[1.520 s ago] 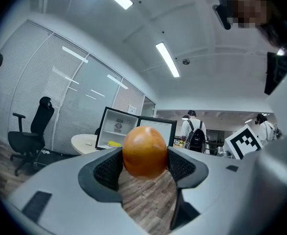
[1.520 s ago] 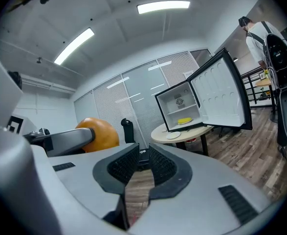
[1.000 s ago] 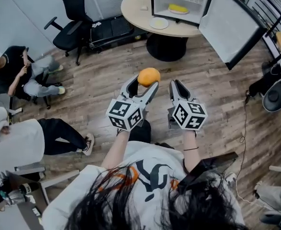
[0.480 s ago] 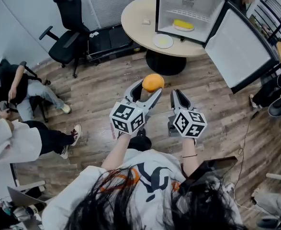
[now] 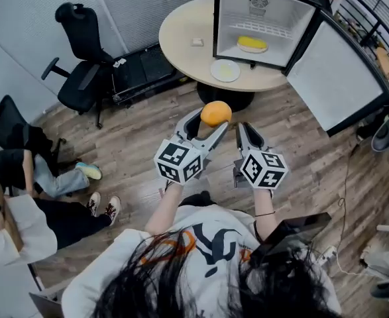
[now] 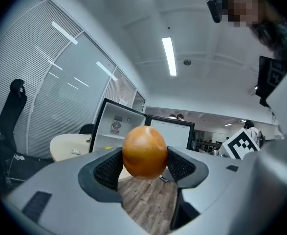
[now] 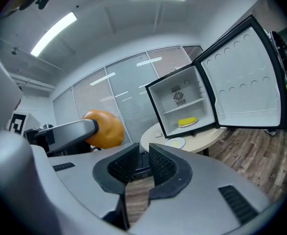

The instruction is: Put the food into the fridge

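Observation:
An orange fruit [image 5: 215, 113] is clamped between the pads of my left gripper [image 5: 211, 119], held in the air above the wooden floor. The left gripper view shows the same orange [image 6: 144, 152] filling the gap between the jaws. Beside it my right gripper [image 5: 243, 130] has its jaws together with nothing between them; its own view shows only a thin slit between the pads [image 7: 126, 166]. Ahead, a small fridge [image 5: 264, 15] stands on a round table [image 5: 181, 25] with its door [image 5: 336, 71] swung open. A yellow food [image 5: 252, 44] lies on a plate inside.
A white plate [image 5: 225, 70] sits on the table in front of the fridge. A black office chair [image 5: 81, 58] and a low black machine [image 5: 144, 65] stand to the left of the table. Seated people [image 5: 22, 177] are at the far left.
Both grippers and the orange have come nearer to the table and the open fridge. The seated people have slid further to the left edge of the head view. The grip has not changed.

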A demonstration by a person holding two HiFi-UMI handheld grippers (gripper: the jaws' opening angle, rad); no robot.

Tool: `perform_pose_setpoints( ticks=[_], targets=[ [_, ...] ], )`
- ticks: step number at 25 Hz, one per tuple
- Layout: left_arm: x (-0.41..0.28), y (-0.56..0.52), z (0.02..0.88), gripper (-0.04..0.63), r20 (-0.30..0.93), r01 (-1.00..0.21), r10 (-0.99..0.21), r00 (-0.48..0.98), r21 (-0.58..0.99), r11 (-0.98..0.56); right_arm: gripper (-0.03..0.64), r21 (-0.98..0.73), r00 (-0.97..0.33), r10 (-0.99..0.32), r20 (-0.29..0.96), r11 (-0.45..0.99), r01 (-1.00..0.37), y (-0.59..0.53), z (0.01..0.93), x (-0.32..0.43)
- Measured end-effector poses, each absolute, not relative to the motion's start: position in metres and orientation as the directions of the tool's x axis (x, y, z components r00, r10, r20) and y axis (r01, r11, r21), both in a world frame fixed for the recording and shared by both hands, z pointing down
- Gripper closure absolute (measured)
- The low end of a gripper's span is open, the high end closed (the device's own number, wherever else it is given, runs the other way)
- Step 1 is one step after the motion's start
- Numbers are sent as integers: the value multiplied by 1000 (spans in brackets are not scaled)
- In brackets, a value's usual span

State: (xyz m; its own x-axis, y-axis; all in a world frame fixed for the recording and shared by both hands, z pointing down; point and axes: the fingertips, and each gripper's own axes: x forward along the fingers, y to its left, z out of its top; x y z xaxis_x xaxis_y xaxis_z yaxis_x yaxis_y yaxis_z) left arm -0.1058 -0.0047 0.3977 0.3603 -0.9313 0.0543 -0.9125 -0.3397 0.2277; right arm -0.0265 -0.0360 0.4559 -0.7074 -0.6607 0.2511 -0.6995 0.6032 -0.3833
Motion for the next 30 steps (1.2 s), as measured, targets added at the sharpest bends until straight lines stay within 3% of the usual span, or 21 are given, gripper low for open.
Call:
perform_pose_setpoints(
  ticks=[12,30],
  targets=[
    [-107,-60,417,307,71,-867,-896,439,294,-402,546,-354,-625,-721,299,524,-774,-81,464,-13],
    [-116,-197,408,306,57,-889,-920,387,290,-355,546,-374,-672,-686,279,567,-734,-227,462,-20]
  ],
)
